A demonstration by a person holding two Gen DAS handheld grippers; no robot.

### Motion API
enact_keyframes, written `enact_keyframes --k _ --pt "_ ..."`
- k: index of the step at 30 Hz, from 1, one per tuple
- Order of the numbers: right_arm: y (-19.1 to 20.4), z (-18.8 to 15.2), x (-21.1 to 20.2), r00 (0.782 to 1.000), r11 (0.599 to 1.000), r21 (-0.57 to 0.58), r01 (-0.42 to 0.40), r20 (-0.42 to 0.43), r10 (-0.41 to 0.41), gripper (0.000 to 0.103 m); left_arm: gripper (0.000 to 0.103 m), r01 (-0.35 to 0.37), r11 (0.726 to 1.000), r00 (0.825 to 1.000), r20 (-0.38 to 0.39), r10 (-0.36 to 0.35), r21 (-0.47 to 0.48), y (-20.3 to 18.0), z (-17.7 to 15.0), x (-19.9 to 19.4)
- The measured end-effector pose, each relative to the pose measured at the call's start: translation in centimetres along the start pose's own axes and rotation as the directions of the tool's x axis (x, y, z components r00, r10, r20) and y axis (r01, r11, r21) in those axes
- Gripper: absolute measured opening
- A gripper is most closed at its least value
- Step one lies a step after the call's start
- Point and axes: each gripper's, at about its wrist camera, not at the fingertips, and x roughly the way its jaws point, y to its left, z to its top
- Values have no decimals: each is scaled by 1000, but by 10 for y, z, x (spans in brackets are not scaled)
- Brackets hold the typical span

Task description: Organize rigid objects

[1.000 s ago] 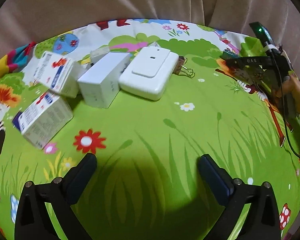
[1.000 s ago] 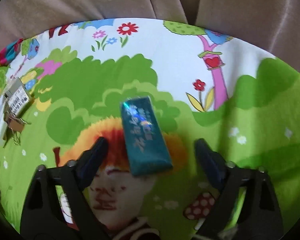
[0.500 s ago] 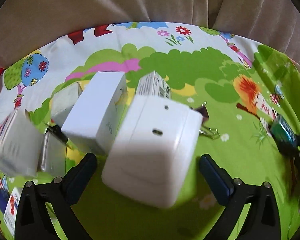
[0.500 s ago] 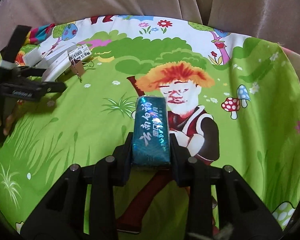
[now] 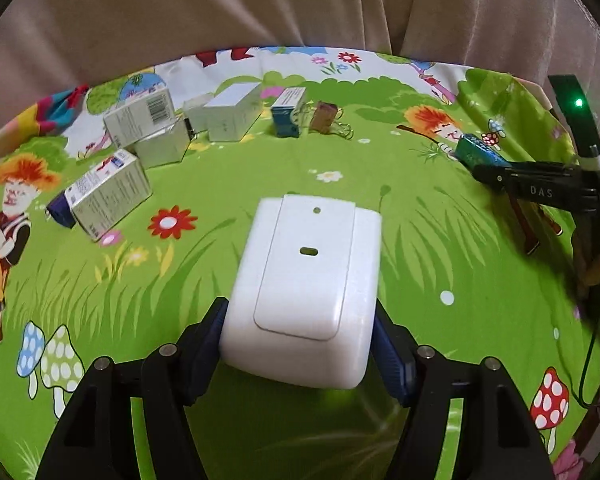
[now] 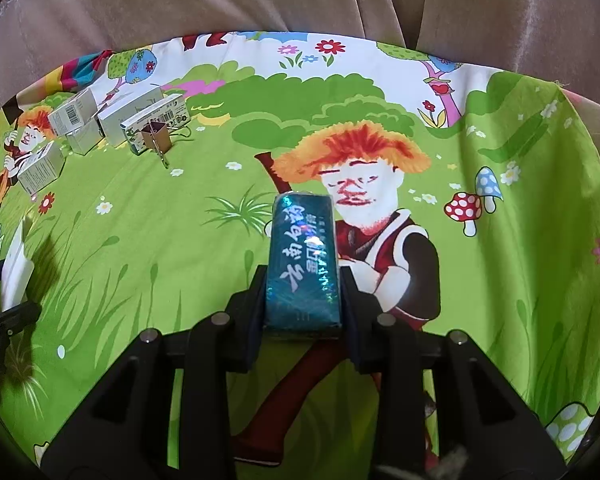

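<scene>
Left gripper (image 5: pixel 300 344): its 2 blue-padded fingers are clamped on the near end of a white rounded device (image 5: pixel 306 280), which is held above the cartoon-print cloth (image 5: pixel 440 240) with its raised panel facing up and its far end pointing away. Right gripper (image 6: pixel 302 300): both fingers are closed against the sides of a teal foil-wrapped pack (image 6: pixel 303 264), printed face up, its far end projecting beyond the fingertips over the cloth. At the far left of the cloth sits a loose group of small cartons; the nearest, a white-and-blue carton (image 5: pixel 104 198), lies apart from the rest. A blue-ended box (image 5: pixel 287 118) stands just beside a brown binder clip (image 5: pixel 326 122). A beige curtain (image 5: pixel 260 4) hangs behind.
</scene>
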Motion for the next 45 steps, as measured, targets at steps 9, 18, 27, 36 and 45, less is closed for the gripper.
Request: enact_keyframes --k 9,18,27,36,45 --pt "0 0 0 1000 1000 1 0 0 0 39 88 -12 1000 1000 3 12 -14 8 8 11" --pt "6 -17 -18 999 998 53 -35 23 34 37 64 28 997 995 97 -21 -79 1 -10 -37" --pt "76 -65 -147 923 1000 -7 -11 385 13 37 64 -112 987 857 491 156 -119 -17 -22 -164" --pt "121 -77 -285 635 995 -50 90 773 -18 37 64 -79 981 679 711 182 -176 -22 -23 -251" --pt "153 -87 -355 448 984 -91 152 894 13 37 64 -106 983 572 799 184 -150 -45 -36 -304"
